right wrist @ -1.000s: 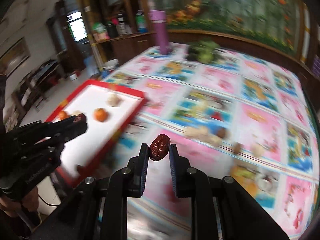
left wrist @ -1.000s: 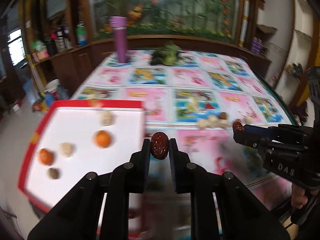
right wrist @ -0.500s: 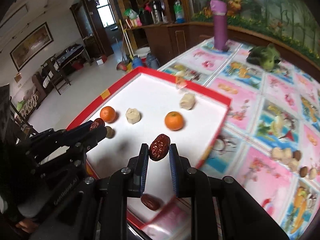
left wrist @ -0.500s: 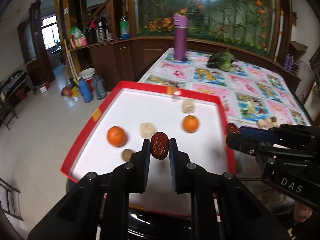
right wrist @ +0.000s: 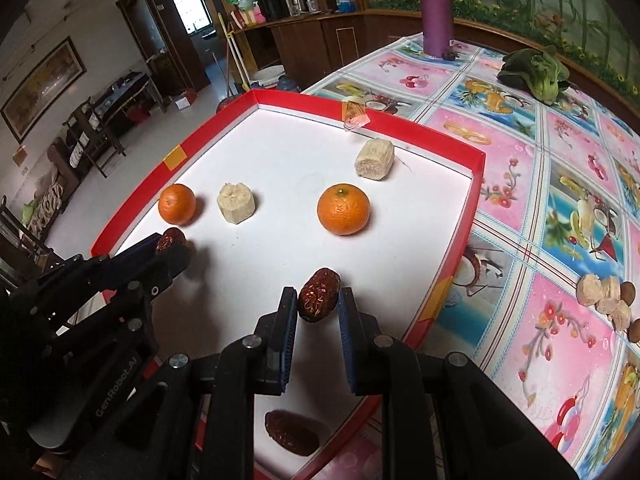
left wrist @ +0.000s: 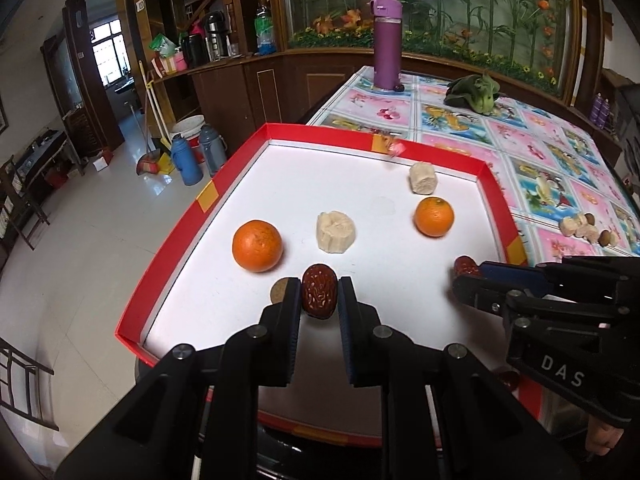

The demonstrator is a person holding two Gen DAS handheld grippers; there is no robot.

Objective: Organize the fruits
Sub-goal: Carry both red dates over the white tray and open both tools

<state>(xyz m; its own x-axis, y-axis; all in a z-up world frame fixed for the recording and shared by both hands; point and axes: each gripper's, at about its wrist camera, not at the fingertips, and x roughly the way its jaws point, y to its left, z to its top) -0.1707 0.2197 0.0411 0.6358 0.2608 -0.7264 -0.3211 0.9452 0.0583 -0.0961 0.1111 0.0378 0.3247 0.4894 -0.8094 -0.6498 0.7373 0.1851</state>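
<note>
A white tray with a red rim (left wrist: 240, 168) (right wrist: 476, 156) sits at the table's near left corner. In it lie two oranges (left wrist: 257, 245) (left wrist: 434, 217), two banana pieces (left wrist: 335, 231) (left wrist: 421, 178) and a small brown nut (left wrist: 278, 291). My left gripper (left wrist: 319, 292) is shut on a red date (left wrist: 318, 290) low over the tray's near left part. My right gripper (right wrist: 319, 296) is shut on another red date (right wrist: 318, 294) over the tray's near right part. A third date (right wrist: 290, 432) lies in the tray under the right gripper.
More banana pieces and nuts (right wrist: 608, 300) lie on the patterned tablecloth right of the tray. A purple flask (left wrist: 386, 42) and a green vegetable (left wrist: 474, 94) stand at the far end. The floor drops away left of the tray.
Both grippers have swung left from over the tablecloth to above the tray and come lower, each still holding its date.
</note>
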